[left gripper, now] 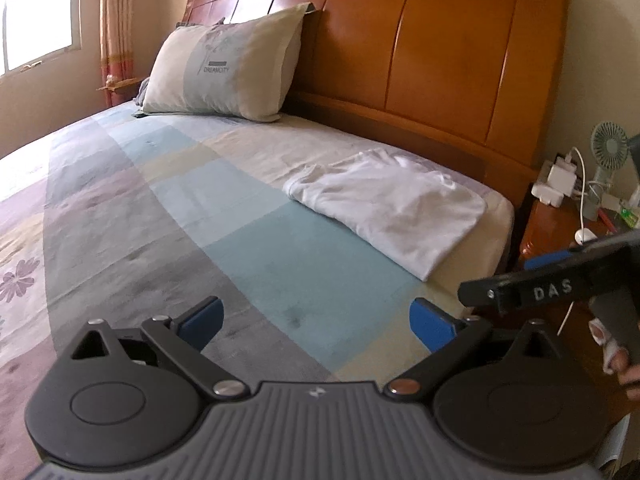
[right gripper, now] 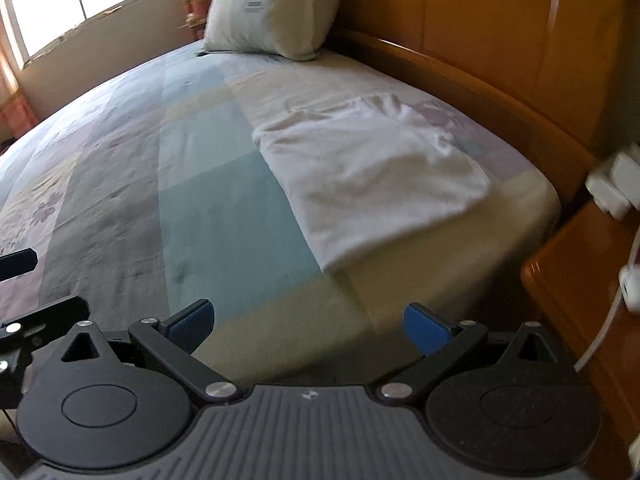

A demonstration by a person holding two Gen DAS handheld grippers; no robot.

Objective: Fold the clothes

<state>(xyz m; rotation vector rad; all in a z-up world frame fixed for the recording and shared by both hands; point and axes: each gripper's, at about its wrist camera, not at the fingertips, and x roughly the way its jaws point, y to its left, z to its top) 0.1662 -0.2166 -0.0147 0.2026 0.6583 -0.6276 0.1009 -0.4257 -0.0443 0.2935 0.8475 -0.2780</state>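
A white garment (left gripper: 390, 204) lies folded into a flat rectangle on the bed near the headboard corner, also visible as the white garment (right gripper: 372, 176) in the right wrist view. My left gripper (left gripper: 316, 322) is open, held above the patchwork bedsheet (left gripper: 224, 216) well short of the garment, with nothing between its blue pads. My right gripper (right gripper: 308, 326) is open too, hovering over the bed's near edge with the garment ahead of it. The right gripper's body (left gripper: 560, 284) shows at the right of the left wrist view, held by a hand (left gripper: 616, 356).
A pillow (left gripper: 228, 64) leans against the wooden headboard (left gripper: 420, 52). A wooden nightstand (right gripper: 580, 280) right of the bed carries chargers, white cables and a small fan (left gripper: 610, 148). A window and curtain are at the far left.
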